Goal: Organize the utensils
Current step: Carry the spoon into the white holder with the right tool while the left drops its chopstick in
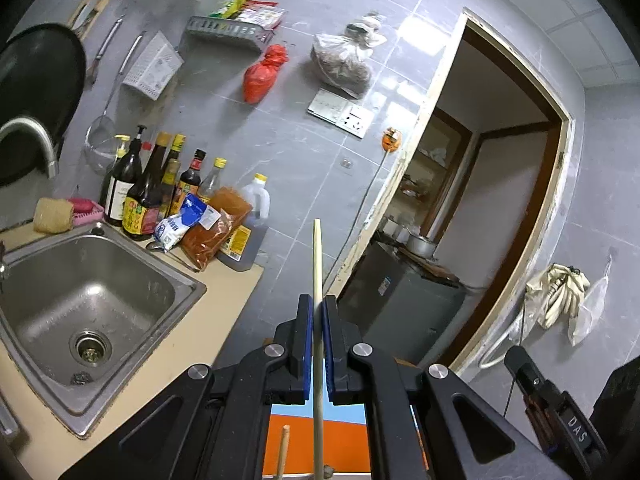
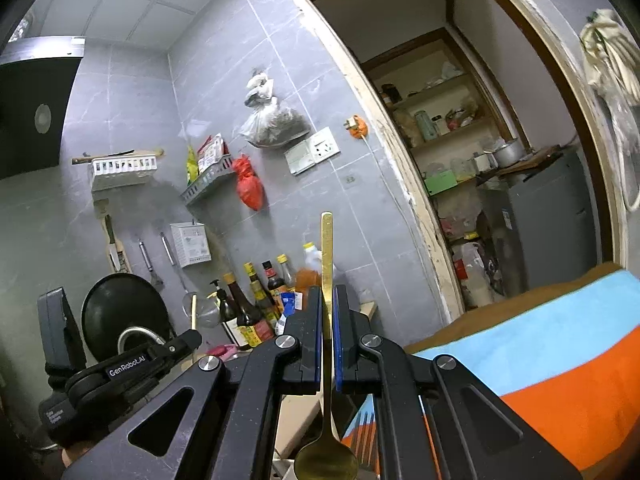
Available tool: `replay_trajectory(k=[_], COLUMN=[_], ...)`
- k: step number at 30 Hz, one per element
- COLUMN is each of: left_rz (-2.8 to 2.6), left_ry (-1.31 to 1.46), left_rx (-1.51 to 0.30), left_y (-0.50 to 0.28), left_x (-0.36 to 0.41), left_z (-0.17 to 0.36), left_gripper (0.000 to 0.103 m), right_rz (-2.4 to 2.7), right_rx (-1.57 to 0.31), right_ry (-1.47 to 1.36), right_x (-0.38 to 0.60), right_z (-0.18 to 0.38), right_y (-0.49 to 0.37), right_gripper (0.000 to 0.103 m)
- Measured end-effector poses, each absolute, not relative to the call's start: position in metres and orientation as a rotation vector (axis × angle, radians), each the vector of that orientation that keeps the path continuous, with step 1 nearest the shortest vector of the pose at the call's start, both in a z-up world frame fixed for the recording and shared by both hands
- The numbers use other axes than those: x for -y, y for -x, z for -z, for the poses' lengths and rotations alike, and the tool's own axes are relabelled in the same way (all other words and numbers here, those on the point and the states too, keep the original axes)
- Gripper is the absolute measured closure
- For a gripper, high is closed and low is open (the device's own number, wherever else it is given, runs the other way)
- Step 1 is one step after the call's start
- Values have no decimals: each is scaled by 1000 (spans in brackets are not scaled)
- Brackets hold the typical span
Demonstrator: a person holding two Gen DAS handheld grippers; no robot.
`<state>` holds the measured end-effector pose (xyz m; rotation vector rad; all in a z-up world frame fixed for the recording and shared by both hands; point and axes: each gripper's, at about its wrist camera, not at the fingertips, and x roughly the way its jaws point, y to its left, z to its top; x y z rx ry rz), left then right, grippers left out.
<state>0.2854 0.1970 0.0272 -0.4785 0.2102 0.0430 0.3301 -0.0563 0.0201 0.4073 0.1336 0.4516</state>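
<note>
Grey-tiled kitchen walls and a beige countertop [image 1: 224, 304] frame two hand-held grippers, each carrying a utensil up off the counter. Nearest the lens, the left gripper [image 1: 319, 312] has its blue pads pinched narrow on a single pale wooden chopstick [image 1: 317, 264], taken partway along its length so the tip stands beyond the fingers; a second wooden stick [image 1: 283, 450] pokes up below it. The right gripper [image 2: 327, 304] is likewise clamped tight on the flat handle of a gold spoon [image 2: 327, 360], bowl hanging towards the camera, handle end upright. Both pieces look light and rigid; the chopstick is thin and round and could roll or pivot between the pads, while the polished metal spoon is likely slippery, so a mid-handle hold suits each. Below the left gripper, a steel sink [image 1: 48, 256] is sunk into the countertop's left end, with sauce bottles [image 1: 140, 196] and food packets crowded along the back edge against the wall. Farther off, a red bag [image 1: 264, 76] and a grey wall shelf [image 1: 224, 34] hang on the tiles, and an open doorway [image 1: 500, 184] shows a pantry beyond.
</note>
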Motion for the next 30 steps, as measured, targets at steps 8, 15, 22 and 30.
replay_trajectory(k=[8, 15, 22, 30], left_rz=[-58, -66, -79, -59], left_ry=[440, 373, 331, 316], left_rx=[-128, -104, -95, -124], left_y=[-275, -277, -275, -270], left_x=[-186, -172, -167, -161], left_z=[-4, 5, 11, 19], left_gripper=[98, 98, 98, 98], right_rz=[-496, -470, -465, -456], right_rx=[-118, -127, -143, -196], right_ry=[-425, -387, -337, -309], right_x=[49, 47, 43, 46], right_z=[12, 22, 22, 19], right_y=[-330, -332, -329, -328], right_gripper=[98, 98, 98, 98])
